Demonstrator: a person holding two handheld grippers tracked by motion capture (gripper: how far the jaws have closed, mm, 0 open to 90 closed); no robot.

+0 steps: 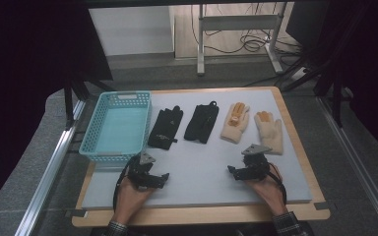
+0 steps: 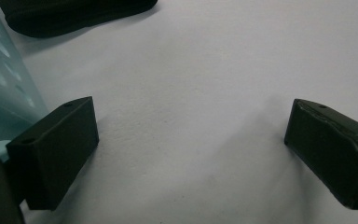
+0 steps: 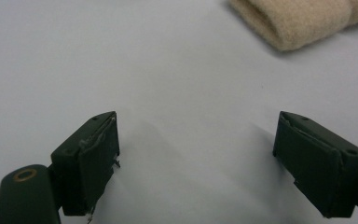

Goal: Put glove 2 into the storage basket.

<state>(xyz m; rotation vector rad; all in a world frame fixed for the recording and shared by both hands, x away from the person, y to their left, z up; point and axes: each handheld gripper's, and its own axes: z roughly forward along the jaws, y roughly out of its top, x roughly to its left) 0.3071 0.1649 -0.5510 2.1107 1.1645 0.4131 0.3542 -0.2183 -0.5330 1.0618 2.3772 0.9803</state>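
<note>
Jaws apart on both grippers; blue basket (image 1: 117, 129) holds nothing.

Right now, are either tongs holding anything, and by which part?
Nothing held. Left tongs and right tongs are both open over the bare mat, short of the gloves.

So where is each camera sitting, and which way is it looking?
High view: above the person's side, looking down on the table; both hands, left gripper and right gripper show.
Left gripper view: rides that gripper, facing the near black glove past its open jaws, blue basket beside.
Right gripper view: rides that gripper, facing a beige glove past open jaws.
All share the grey mat.
</note>
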